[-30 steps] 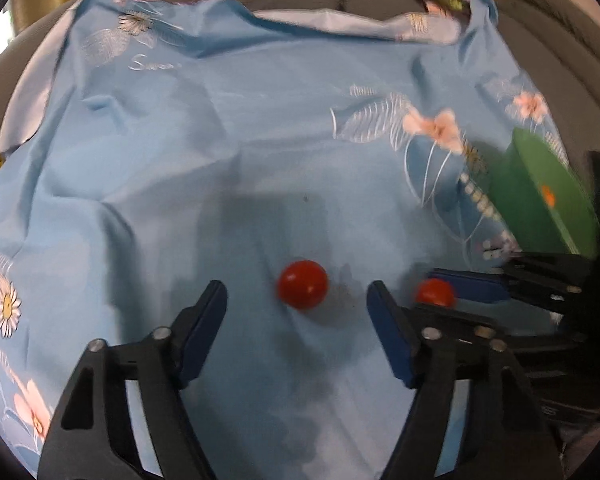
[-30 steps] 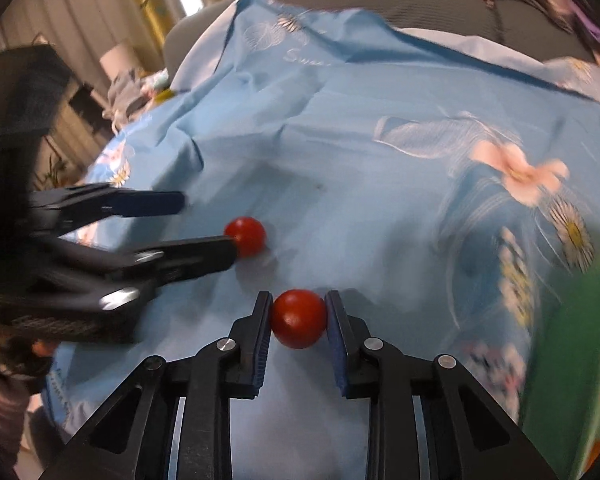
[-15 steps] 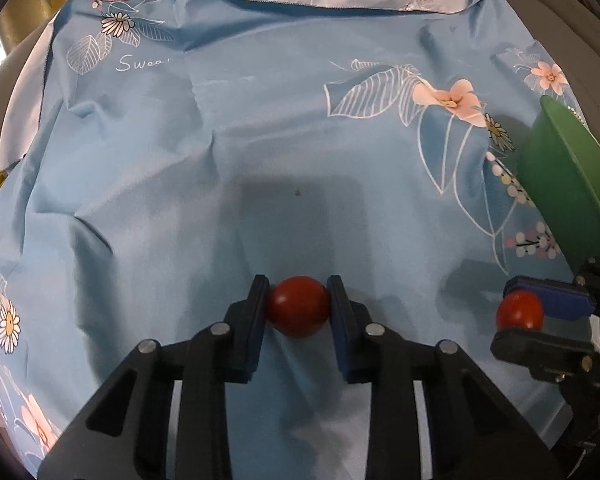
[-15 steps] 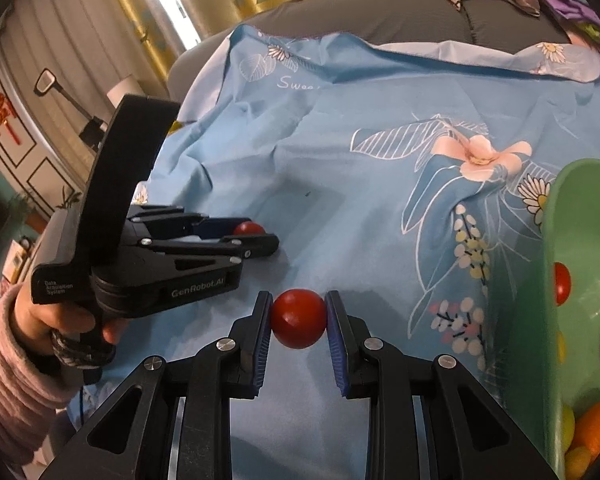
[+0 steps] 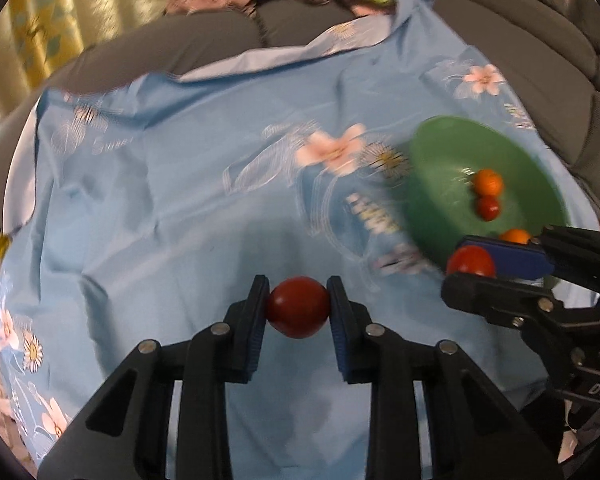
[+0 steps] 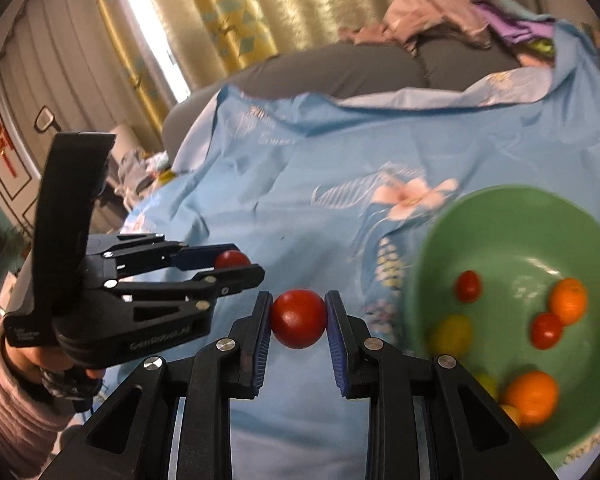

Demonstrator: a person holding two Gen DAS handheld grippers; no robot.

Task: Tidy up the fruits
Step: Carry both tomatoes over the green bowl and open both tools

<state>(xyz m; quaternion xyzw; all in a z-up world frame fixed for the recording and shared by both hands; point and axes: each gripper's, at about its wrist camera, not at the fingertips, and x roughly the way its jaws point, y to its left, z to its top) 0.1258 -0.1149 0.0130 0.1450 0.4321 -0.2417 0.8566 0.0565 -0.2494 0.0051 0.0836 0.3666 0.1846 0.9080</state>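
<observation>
Left claw [image 5: 298, 312] pinches a red tomato [image 5: 298, 307] between its blue pads, held above the blue floral sheet [image 5: 180, 200]. Right claw [image 6: 298, 318] grips a second red tomato [image 6: 298, 318] the same way, just left of the green bowl [image 6: 516, 224]; in the left wrist view this claw sits at the bowl's near rim. Both tomatoes are round, glossy, deep red and whole. The bowl sits on the sheet to the right and holds two small red tomatoes [image 6: 468, 286], two oranges [image 6: 568, 300] and yellowish fruits [image 6: 452, 334], which are blurred; its middle is bare. The sheet is wrinkled, with open flat cloth left of the bowl and ahead of both claws. Its far edge folds back on a grey sofa [image 6: 340, 68]. Further back, crumpled clothes [image 6: 440, 12] lie on the sofa and yellow curtains [image 6: 220, 8] hang behind.
</observation>
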